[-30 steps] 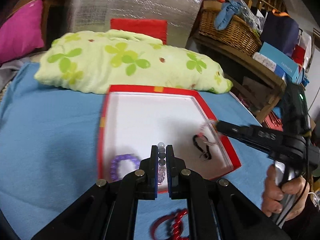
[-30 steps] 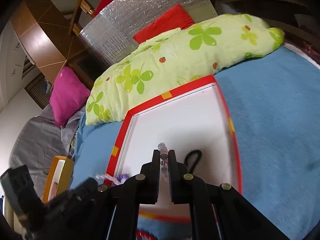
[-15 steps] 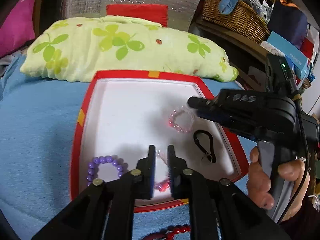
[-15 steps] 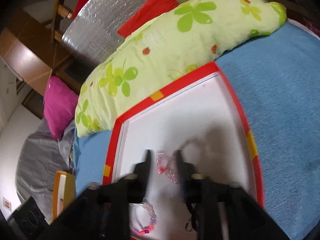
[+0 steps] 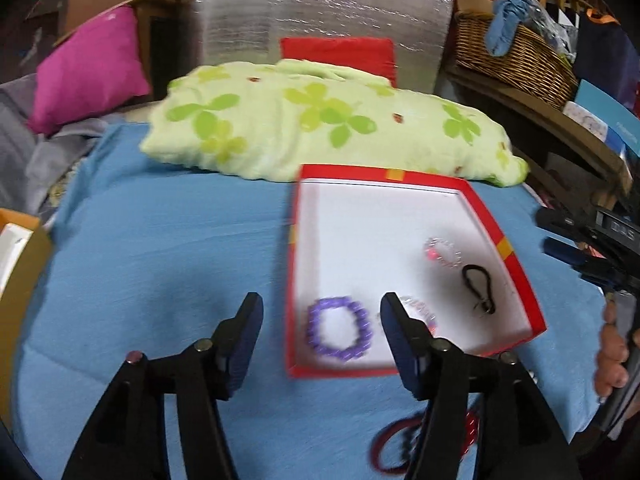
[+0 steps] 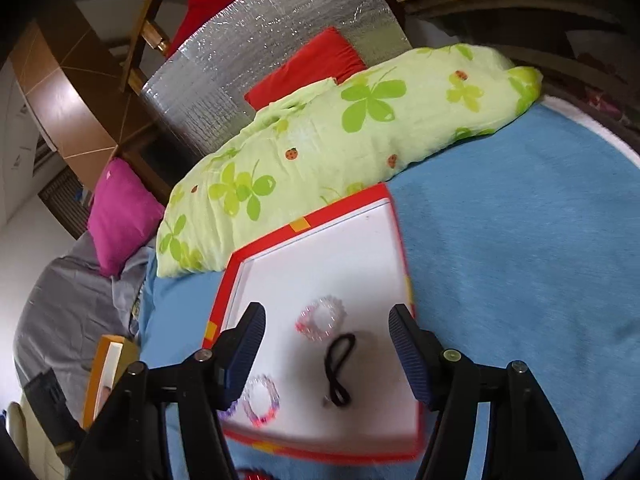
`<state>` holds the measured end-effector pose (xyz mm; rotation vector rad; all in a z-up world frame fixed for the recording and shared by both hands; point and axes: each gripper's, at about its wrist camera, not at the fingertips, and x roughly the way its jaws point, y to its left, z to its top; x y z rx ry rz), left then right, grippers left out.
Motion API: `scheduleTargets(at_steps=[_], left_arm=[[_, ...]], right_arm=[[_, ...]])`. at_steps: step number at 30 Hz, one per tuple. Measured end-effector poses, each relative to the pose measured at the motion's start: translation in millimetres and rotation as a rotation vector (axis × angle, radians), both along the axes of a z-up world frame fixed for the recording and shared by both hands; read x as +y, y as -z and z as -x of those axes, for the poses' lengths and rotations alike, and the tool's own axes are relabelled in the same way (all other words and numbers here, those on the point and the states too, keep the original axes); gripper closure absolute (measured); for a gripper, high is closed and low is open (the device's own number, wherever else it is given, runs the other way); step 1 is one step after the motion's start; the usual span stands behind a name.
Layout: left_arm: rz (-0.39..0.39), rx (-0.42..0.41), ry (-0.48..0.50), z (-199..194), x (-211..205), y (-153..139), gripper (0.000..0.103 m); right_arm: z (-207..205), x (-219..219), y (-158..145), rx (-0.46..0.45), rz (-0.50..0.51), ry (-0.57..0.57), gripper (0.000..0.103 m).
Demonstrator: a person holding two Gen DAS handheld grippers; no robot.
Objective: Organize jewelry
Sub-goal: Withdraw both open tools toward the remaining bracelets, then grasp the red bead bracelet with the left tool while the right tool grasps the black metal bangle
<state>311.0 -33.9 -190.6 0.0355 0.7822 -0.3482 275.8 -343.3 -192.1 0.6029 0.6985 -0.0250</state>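
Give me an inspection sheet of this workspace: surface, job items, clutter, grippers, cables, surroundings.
Surface: blue blanket, soft and creased.
Job's things: red-rimmed tray with white floor holds a purple bead bracelet, two clear pinkish bead bracelets and a black cord loop. A red bead bracelet lies on the blanket outside the tray, partly hidden, blurred.
Clutter: orange box at the blanket's left edge.
Grippers: left gripper open, holding nothing; right gripper open over the tray, holding nothing.
Cables: nothing seen.
Surroundings: green clover-print pillow, magenta cushion, red cushion, silver foil panel, wicker basket.
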Motion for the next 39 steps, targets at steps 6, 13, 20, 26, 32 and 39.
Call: scheduleTargets(at_steps=[6, 13, 20, 26, 32, 39], left_arm=[[-0.02, 0.026, 0.0, 29, 21, 3, 0.039], [-0.074, 0.045, 0.09, 66, 16, 16, 0.039], [-0.186, 0.084, 0.19, 84, 0, 39, 0.039], [-0.241, 0.119, 0.211, 81, 4, 47, 0.038], [-0.224, 0.168, 0.152, 67, 28, 50, 0.038], [-0.189, 0.172, 0.171, 69, 33, 46, 0.038]], right_arm=[[50, -4, -5, 0.014, 0.029, -0.012, 0.039], [110, -2, 16, 0.082, 0.033, -0.073, 0.039], [119, 27, 32, 0.118, 0.045, -0.197, 0.051], [114, 76, 35, 0.107, 0.197, -0.387, 0.034], [105, 114, 56, 0.174, 0.437, -0.46, 0.03], [93, 128, 67, 0.202, 0.501, -0.478, 0.03]])
